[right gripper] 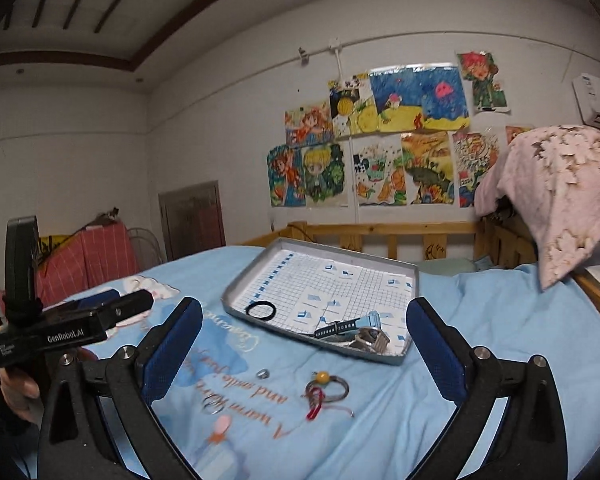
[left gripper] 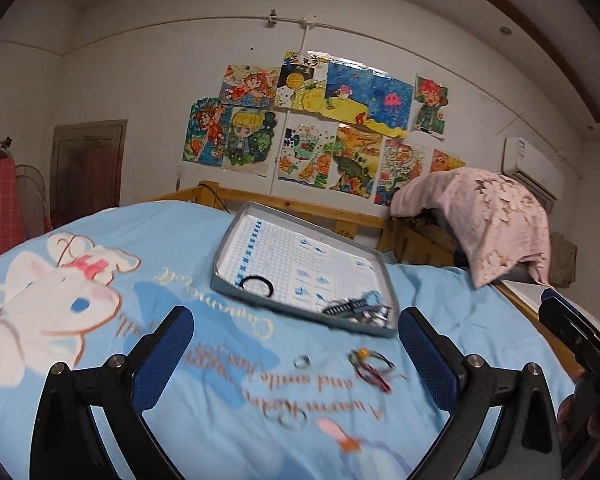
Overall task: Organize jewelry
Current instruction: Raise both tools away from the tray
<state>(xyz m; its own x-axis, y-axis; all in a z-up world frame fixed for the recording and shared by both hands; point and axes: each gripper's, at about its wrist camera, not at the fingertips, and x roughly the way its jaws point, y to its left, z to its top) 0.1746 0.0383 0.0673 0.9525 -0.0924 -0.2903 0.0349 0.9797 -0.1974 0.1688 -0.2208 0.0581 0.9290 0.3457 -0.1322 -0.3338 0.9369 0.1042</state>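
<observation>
Both tools spread wide and empty, left gripper point(left gripper: 294, 334), right gripper point(right gripper: 304, 326), grey tray point(right gripper: 404, 358) on blue bedsheet point(right gripper: 500, 340) holds black hair tie point(right gripper: 261, 311), watch point(right gripper: 348, 325), small ring point(right gripper: 263, 373) and beaded bracelet point(right gripper: 326, 390) on sheet just before tray.

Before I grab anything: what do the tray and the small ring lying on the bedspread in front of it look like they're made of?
The tray looks like thin sheet metal, dull grey: its near rim catches a soft sheen and its corners are rounded. The inside is lined with blue-gridded white paper. The ring looks like silvery metal, with a bright glint on its band, though it is too small to rule out plated plastic.
</observation>
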